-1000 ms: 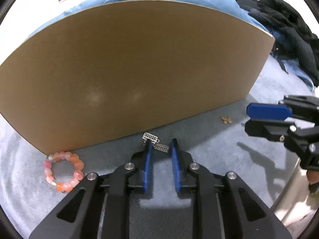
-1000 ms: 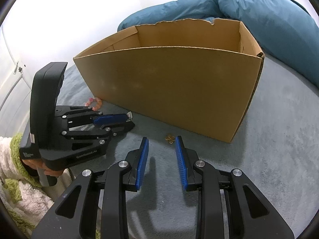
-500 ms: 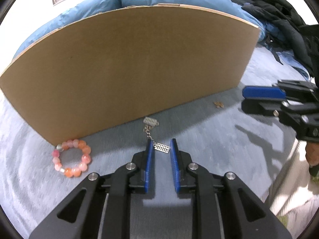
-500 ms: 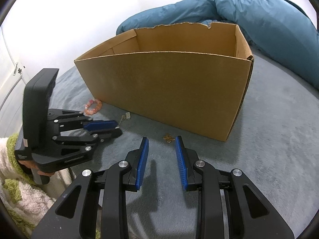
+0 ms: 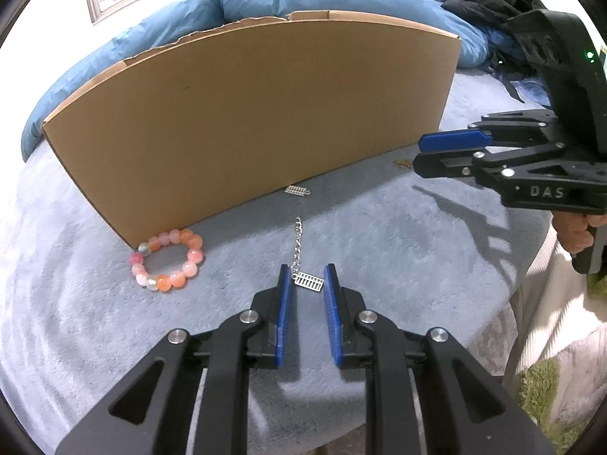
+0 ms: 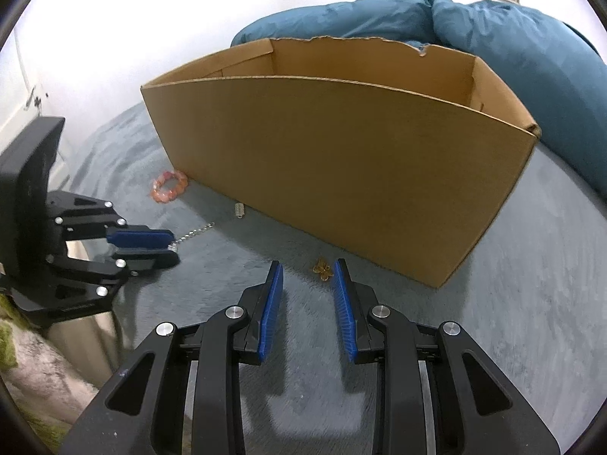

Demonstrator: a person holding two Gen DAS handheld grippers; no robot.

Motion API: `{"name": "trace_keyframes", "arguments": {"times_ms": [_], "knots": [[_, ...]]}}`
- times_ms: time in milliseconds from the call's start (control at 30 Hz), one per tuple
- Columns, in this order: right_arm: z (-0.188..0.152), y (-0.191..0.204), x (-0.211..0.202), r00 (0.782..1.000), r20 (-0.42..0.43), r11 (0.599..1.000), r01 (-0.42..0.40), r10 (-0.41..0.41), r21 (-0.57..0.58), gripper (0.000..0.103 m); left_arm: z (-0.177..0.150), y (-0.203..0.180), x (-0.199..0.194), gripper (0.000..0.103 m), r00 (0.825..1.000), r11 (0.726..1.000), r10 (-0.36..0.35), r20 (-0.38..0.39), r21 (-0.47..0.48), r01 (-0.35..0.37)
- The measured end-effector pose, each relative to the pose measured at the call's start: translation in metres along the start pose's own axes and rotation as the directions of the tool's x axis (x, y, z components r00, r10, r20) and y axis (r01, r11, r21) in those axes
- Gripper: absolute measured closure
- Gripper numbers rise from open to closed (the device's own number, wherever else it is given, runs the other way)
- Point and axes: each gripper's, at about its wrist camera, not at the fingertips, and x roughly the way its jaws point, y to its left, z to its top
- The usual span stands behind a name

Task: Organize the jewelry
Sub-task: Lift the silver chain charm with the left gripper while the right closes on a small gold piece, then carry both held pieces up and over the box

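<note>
You are gripping the silver charm (image 5: 309,281) and its chain in your left hand-held gripper (image 5: 306,280), just above the bed (image 5: 379,250). Your right hand-held gripper (image 6: 308,278) is hovering part open and empty over the gold flower piece (image 6: 322,268). That piece, the bead bracelet (image 5: 167,261) and a second silver charm (image 5: 297,190) are lying outside the cardboard box (image 5: 246,125), so most of the sorting is waiting.

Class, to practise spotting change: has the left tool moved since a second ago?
Yes. The left tool, gripping the silver charm, has pulled back from the cardboard box, which now looks farther away.
</note>
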Motion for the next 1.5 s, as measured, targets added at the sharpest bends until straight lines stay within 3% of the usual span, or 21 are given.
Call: {"name": "trace_keyframes", "arguments": {"times_ms": [400,733,1033,1500], "knots": [[0.000,-0.002,0.028,0.999,-0.043,0.999,0.015,-0.016,-0.032,0.084,0.000,0.002,0.004,0.086,1.000,1.000,-0.007,0.015,-0.012,0.007],[0.001,-0.003,0.031,0.999,-0.036,1.000,0.013,-0.014,-0.016,0.103,0.003,0.005,0.010,0.086,1.000,1.000,-0.007,0.024,-0.027,0.008],[0.001,-0.007,0.017,1.000,-0.002,1.000,0.024,-0.024,0.016,0.103,0.003,0.006,0.006,0.087,0.999,1.000,-0.007,0.044,-0.020,0.008],[-0.004,-0.004,-0.023,0.992,0.124,0.998,0.022,-0.029,0.064,0.103,0.007,0.012,-0.012,0.087,0.998,0.999,-0.001,0.058,-0.043,0.004]]}}
